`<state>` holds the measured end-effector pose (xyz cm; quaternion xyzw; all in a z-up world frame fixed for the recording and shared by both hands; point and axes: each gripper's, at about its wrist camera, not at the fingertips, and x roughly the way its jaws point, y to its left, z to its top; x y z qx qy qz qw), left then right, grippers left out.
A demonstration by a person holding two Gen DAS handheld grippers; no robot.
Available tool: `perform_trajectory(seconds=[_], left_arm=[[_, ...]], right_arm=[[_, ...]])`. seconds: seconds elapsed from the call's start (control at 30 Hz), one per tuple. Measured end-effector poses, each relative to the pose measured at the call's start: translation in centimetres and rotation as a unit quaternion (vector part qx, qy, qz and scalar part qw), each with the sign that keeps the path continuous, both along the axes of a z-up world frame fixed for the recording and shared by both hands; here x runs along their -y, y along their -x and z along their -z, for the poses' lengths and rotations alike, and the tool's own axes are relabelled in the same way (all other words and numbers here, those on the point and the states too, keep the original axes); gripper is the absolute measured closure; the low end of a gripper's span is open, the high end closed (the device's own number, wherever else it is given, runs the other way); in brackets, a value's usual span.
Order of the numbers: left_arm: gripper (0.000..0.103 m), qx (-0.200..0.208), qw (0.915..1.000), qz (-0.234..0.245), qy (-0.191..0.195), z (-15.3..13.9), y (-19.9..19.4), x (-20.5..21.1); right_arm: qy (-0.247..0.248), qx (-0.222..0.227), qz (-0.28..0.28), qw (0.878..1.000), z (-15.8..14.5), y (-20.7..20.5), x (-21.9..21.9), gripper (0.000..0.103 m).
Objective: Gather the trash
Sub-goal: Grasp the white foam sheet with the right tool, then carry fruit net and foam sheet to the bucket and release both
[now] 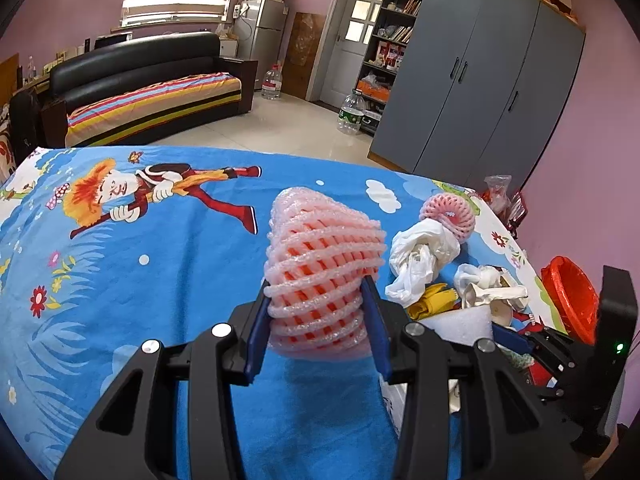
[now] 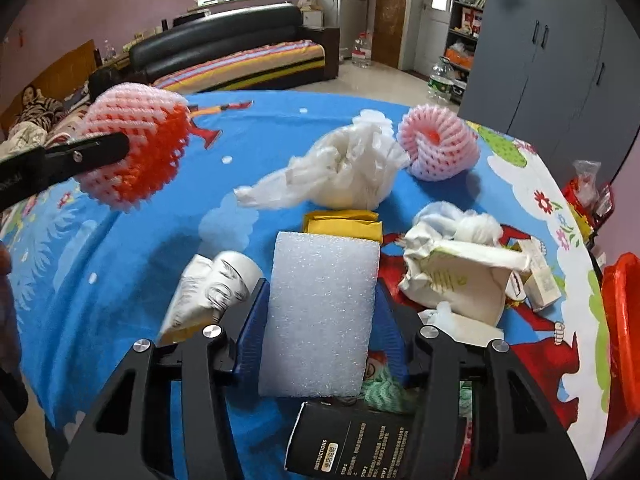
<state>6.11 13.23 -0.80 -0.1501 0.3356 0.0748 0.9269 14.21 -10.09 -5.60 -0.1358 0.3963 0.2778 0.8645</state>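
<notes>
My left gripper point(image 1: 316, 292) is shut on a pink foam fruit net point(image 1: 320, 240) and holds it above the blue cartoon tablecloth point(image 1: 140, 280). The right wrist view shows the same net point(image 2: 136, 148) at the upper left, with a black left finger across it. My right gripper point(image 2: 322, 288) has a white foam block point(image 2: 320, 320) between its blue pads, both pads against its sides. Around the block lie a second pink net point(image 2: 438, 148), a white plastic bag point(image 2: 340, 172), a yellow packet point(image 2: 342, 224), crumpled paper wrapping point(image 2: 456, 276) and a squashed silver paper cup point(image 2: 216, 284).
A red-lined bin point(image 2: 620, 332) stands past the table's right edge. A black instruction box point(image 2: 352, 444) lies under my right gripper. Beyond the table are a black sofa point(image 1: 152, 76), grey cupboards point(image 1: 480, 80) and water bottles on the floor. A person point(image 2: 32, 100) lies at the far left.
</notes>
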Motion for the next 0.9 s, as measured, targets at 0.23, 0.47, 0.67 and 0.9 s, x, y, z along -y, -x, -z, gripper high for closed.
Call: perform_trajectory(seconds=[0.23,0.47,0.67,0.9], left_arm=[[0.062,0.019,0.9998,0.005,-0.009,-1.4,-0.2,1.0],[0.062,0.039,0.9986,0.028,-0.021,-3.4,-1.4,3.3],[0.062,0.052,0.9961,0.065,-0.028,-4.8,-3.3,6.7],[0.062,0.058,0.991,0.117,-0.031,-5.7,-6.2,11.7]], right_arm=[[-0.028,0.026,0.024,0.999,-2.8,-0.4,2.3,0.054],[-0.046,0.057,0.062,0.995,-5.5,-1.3,5.8,0.054],[-0.057,0.074,0.106,0.99,-6.8,-2.7,9.9,0.054],[-0.068,0.09,0.17,0.979,-7.8,-4.5,16.1,0.054]])
